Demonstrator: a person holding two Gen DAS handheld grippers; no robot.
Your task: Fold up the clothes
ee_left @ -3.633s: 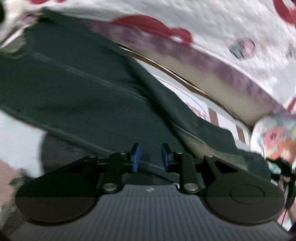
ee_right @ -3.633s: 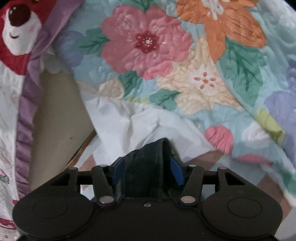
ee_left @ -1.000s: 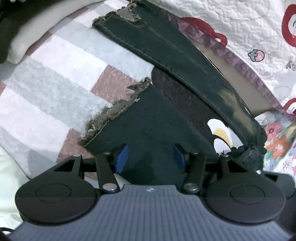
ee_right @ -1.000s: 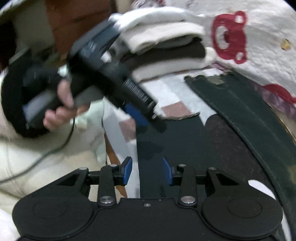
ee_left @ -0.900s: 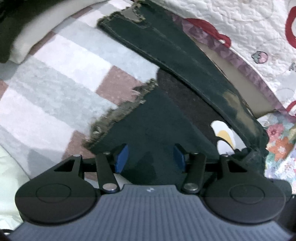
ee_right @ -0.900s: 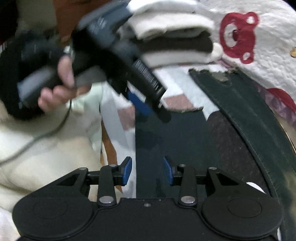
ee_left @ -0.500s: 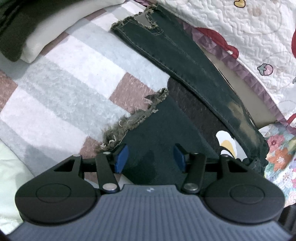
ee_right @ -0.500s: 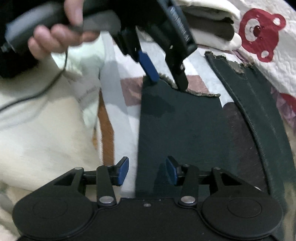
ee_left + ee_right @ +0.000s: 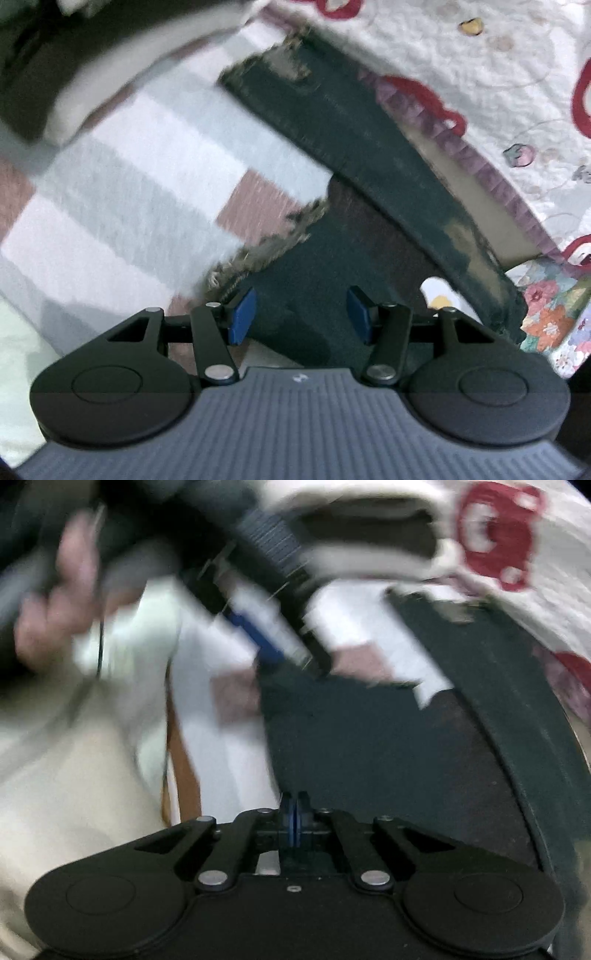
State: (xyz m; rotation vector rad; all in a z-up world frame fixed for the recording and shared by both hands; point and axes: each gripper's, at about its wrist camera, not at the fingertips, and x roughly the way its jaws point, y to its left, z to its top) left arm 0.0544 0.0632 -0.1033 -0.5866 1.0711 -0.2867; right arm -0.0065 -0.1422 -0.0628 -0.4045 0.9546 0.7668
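Dark jeans (image 9: pixel 354 155) lie spread on the checked blanket (image 9: pixel 122 192), both legs with frayed hems. The near leg's hem (image 9: pixel 266 243) lies just ahead of my left gripper (image 9: pixel 301 314), which is open with its blue pads over the dark cloth. In the right wrist view the near leg (image 9: pixel 369 746) fills the middle. My right gripper (image 9: pixel 294 819) has its pads pressed together at the leg's near edge; whether cloth is between them I cannot tell. The left gripper (image 9: pixel 295 657) shows there, blurred, at the leg's hem.
A stack of folded white and dark clothes (image 9: pixel 66 62) sits at the far left of the bed; it also shows in the right wrist view (image 9: pixel 369 528). A white quilt with red bears (image 9: pixel 498 74) runs along the far side. A floral quilt (image 9: pixel 550 321) lies at right.
My right gripper has closed from open at the near leg's edge. My left gripper has moved closer to the near leg's frayed hem and stays open. Both views are blurred by motion.
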